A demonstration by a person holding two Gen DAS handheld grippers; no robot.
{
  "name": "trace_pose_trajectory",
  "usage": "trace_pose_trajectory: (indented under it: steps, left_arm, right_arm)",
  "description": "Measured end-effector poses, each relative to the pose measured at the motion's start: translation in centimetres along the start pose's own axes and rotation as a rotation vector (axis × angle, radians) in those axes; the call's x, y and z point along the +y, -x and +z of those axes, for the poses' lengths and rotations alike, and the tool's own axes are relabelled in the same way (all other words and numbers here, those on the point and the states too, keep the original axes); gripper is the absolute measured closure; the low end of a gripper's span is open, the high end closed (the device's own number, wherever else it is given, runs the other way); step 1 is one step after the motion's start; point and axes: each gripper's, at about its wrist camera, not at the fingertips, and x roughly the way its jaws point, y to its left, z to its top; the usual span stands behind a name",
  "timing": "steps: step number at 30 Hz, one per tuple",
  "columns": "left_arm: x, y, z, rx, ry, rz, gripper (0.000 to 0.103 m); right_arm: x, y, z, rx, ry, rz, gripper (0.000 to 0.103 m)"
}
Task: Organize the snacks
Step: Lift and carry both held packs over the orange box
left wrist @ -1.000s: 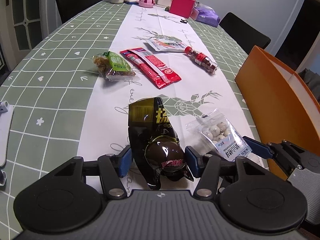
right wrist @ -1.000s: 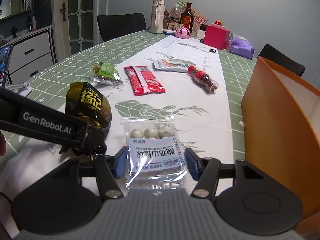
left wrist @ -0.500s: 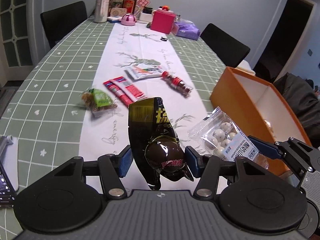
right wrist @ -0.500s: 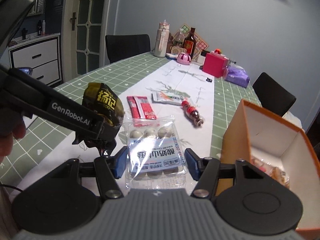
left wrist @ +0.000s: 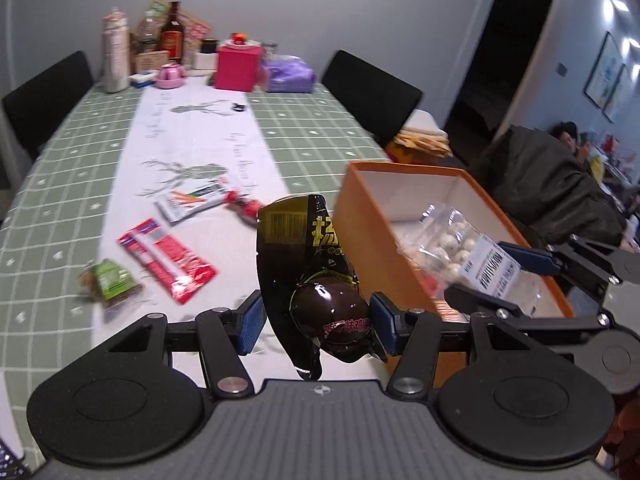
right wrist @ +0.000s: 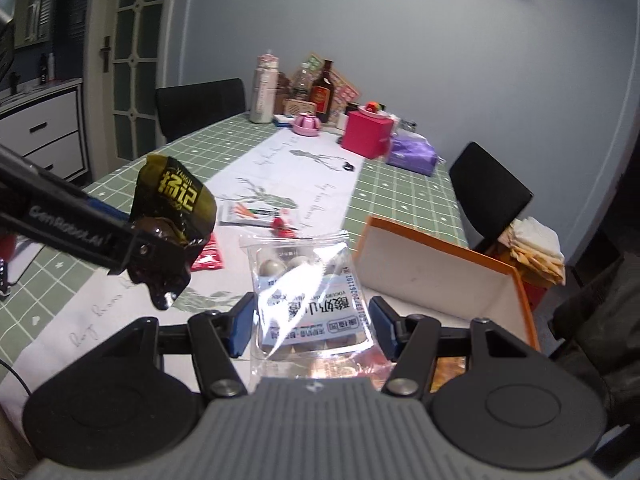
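Left gripper (left wrist: 316, 322) is clamped on a dark pack (left wrist: 310, 264), held in the air beside the near left wall of the orange box (left wrist: 362, 216). Right gripper (right wrist: 312, 324) is clamped on a clear bag (right wrist: 306, 292) of pale balls, held over the near end of the box, where other snacks already lie on its floor. Both loads are well off the table (left wrist: 68, 152).

Beyond them, along the white runner, a red pack (left wrist: 168, 260), a green pack (left wrist: 110, 282), a white pack (left wrist: 196, 198) and a small red-capped bottle (left wrist: 246, 206) wait in the middle of the table.

Risk, as I judge it: the two grippers sit close together at the box's near end, so they may knock each other, and the dark pack, if let go now, would likely land outside the wall or catch on the rim. The clear bag is slick and gripped at its lower edge; it could slip early
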Motion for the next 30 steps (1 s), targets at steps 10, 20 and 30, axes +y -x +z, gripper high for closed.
trace_pose_trajectory:
  steps: [10, 20, 30]
  left_arm:
    - [-6.2, -5.4, 3.8, 0.062, -0.151, -0.106, 0.039]
    - [-11.0, -11.2, 5.8, 0.142, -0.331, -0.102, 0.039]
    - [-12.9, -17.2, 6.2, 0.236, -0.509, 0.045, 0.039]
  right_arm:
    - [-9.8, -2.5, -0.4, 0.141, -0.093, -0.084, 0.044]
    - [-13.8, -7.3, -2.5, 0.244, -0.114, -0.069, 0.044]
    - [-13.6, -10.8, -2.6, 0.268, 0.027, -0.057, 0.043]
